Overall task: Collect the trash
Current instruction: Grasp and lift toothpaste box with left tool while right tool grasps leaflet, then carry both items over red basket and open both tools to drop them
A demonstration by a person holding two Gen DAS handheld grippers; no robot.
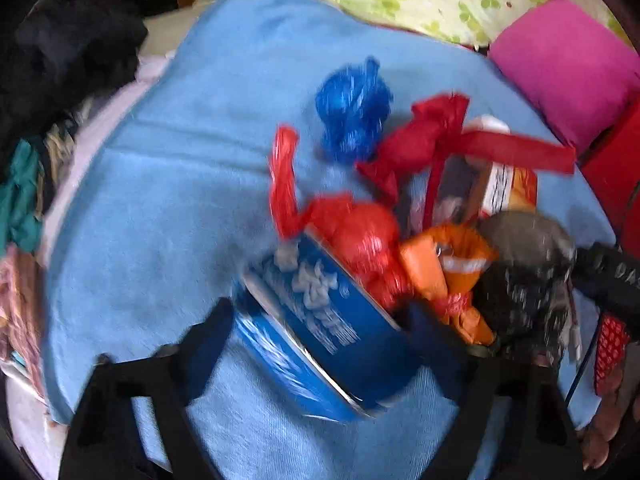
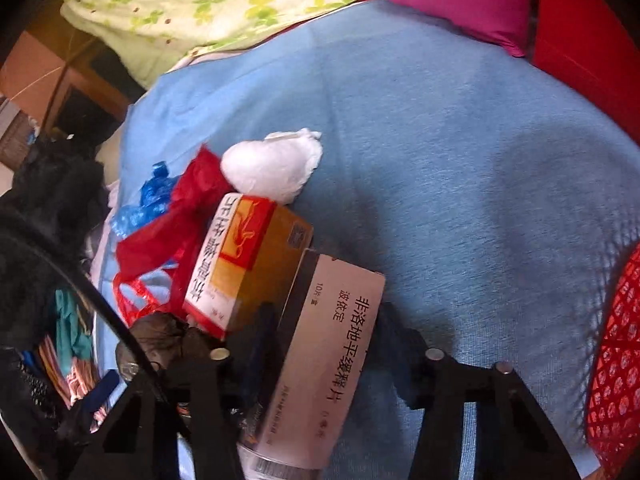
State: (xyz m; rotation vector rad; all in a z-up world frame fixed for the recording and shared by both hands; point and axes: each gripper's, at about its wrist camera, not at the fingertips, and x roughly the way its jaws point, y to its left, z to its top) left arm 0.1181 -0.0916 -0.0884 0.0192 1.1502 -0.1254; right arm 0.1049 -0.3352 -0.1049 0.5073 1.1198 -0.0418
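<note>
Blue carton (image 1: 320, 336) sits between the part-open left jaws (image 1: 316, 344) and a pale medicine box (image 2: 320, 360) between the narrower right jaws (image 2: 320, 344), neither visibly clamped; next, squeeze and lift both.

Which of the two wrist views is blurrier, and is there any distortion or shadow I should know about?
Left wrist view: clearly blurrier, the blue box and red bag smeared by motion. Right wrist view: sharper, print on the pale box readable, soft shadows on the blue blanket. Both: fisheye bending, dark corners.
</note>
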